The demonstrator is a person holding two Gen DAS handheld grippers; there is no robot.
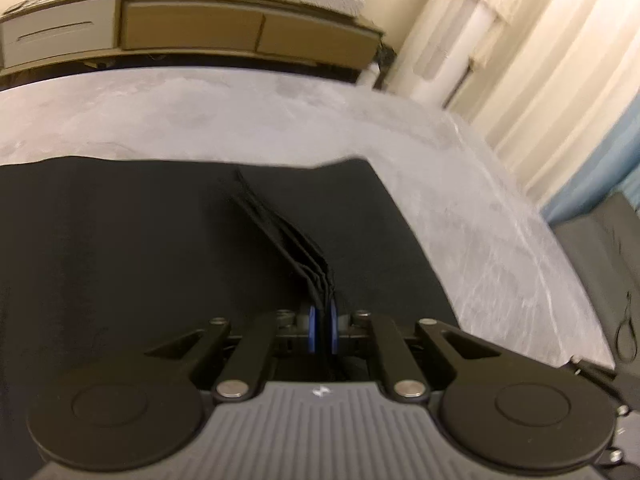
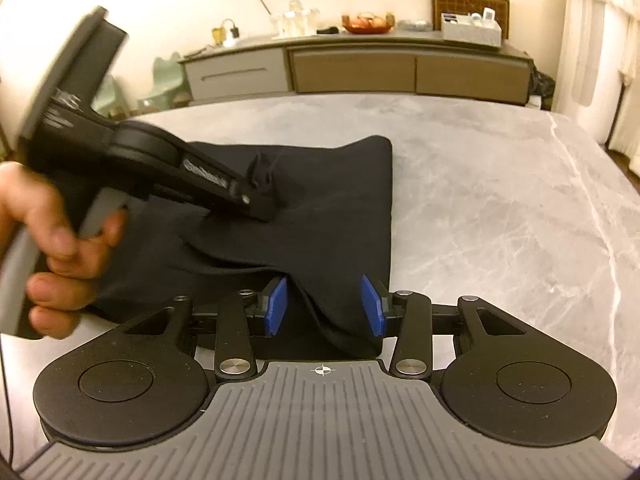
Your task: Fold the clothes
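A black garment lies folded on the grey marble table. My left gripper is shut on a bunch of its fabric, which rises in pleats between the blue pads. In the right wrist view the same left gripper comes in from the left, held by a hand, and pinches the black garment near its middle. My right gripper stands open at the garment's near edge, with a fold of the cloth lying loose between its blue fingers.
A long sideboard with a red bowl, glassware and a white box runs along the far wall. Pale curtains hang at the right. A dark chair stands off the table's right edge. Bare marble spreads right of the garment.
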